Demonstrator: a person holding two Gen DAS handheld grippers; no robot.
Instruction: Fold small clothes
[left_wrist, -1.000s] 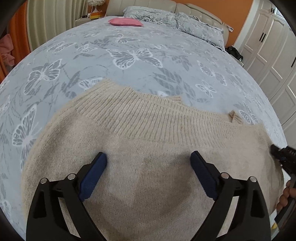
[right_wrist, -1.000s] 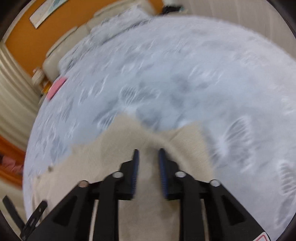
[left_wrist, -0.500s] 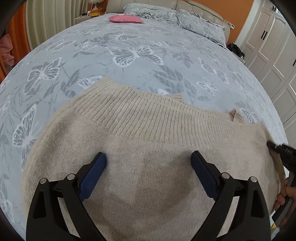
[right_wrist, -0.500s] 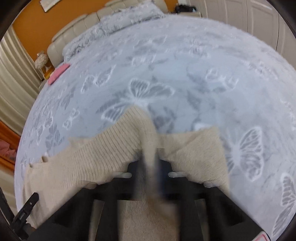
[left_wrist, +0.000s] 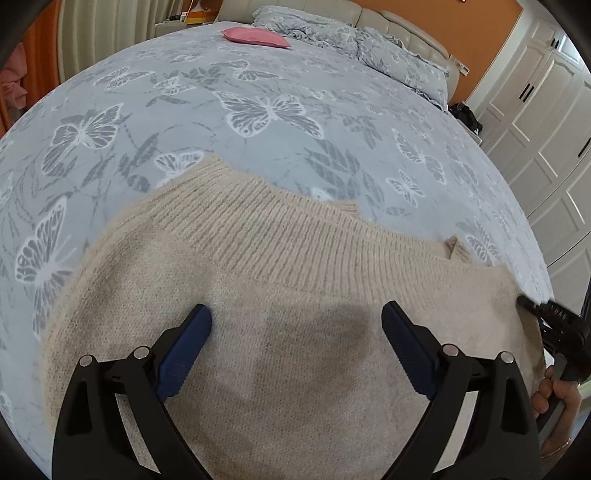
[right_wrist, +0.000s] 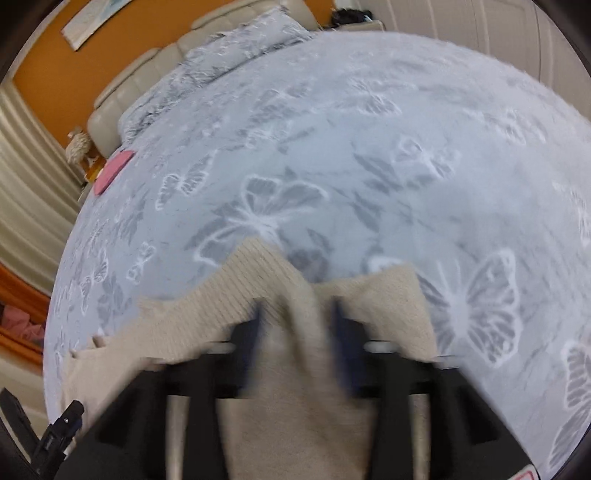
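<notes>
I hold my left gripper (left_wrist: 295, 339) spread wide above the beige knit sweater (left_wrist: 280, 332) on the butterfly bedspread (left_wrist: 258, 110), steadying it, while my right gripper (right_wrist: 295, 332) has just been opening around a raised fold so it drops flat.

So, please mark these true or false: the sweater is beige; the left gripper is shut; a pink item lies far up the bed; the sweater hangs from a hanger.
1. The sweater is beige: true.
2. The left gripper is shut: false, its jaws stand wide open above the knit.
3. A pink item lies far up the bed: true.
4. The sweater hangs from a hanger: false, it lies on the butterfly-print cover.
</notes>
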